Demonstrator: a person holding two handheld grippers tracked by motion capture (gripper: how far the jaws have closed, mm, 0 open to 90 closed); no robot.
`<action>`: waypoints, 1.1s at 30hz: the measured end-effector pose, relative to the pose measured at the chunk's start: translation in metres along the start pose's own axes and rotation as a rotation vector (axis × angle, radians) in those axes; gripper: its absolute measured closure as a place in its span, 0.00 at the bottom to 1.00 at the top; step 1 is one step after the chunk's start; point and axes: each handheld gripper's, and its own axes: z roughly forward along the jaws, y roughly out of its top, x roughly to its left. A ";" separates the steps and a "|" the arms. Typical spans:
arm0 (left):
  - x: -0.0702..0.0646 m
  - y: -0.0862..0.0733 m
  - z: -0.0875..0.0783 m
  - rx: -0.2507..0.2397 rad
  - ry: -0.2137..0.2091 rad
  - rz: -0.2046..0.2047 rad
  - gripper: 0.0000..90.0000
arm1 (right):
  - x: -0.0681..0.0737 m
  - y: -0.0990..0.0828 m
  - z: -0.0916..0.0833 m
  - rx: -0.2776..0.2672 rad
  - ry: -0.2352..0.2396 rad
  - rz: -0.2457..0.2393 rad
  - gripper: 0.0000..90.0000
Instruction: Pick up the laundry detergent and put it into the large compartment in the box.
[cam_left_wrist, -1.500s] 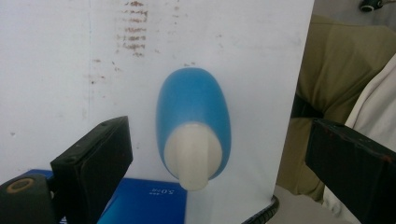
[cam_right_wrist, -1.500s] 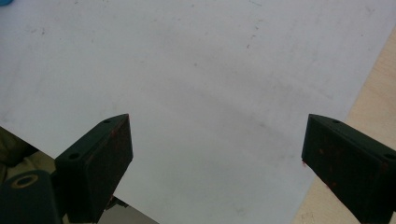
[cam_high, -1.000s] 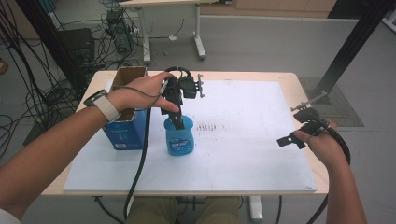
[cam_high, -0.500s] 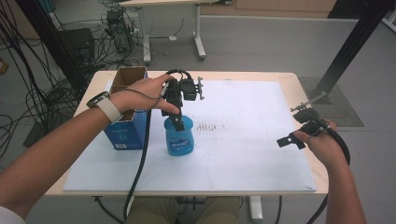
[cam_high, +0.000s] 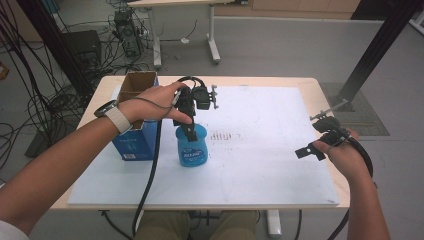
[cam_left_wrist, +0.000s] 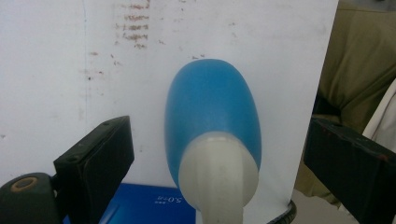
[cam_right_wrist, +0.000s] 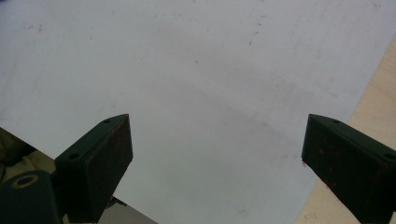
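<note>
Upright on the white sheet of the table, the squat blue plastic bottle with a white cap stands just beside the blue cardboard box, open sheet to its right. Left tool hangs over its cap, jaws wide and clear; right tool, also wide, hovers near the table's right edge.

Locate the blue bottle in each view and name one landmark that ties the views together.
High view: the blue bottle stands left of centre on the white sheet, under the left claw.
Left gripper view: centre, seen from above, white cap nearest, between open jaws.
Right gripper view: not in it.
Shared landmark: the white sheet.
</note>
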 end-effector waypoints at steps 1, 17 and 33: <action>0.000 0.000 0.000 0.003 0.001 0.001 0.10 | 0.000 0.000 0.000 0.002 -0.001 0.000 0.10; 0.000 -0.002 0.000 -0.006 -0.007 -0.002 0.10 | 0.000 0.000 -0.001 0.001 -0.001 0.003 0.10; 0.001 -0.005 0.000 -0.009 -0.005 -0.008 0.10 | 0.000 0.001 -0.001 0.000 -0.003 -0.001 0.10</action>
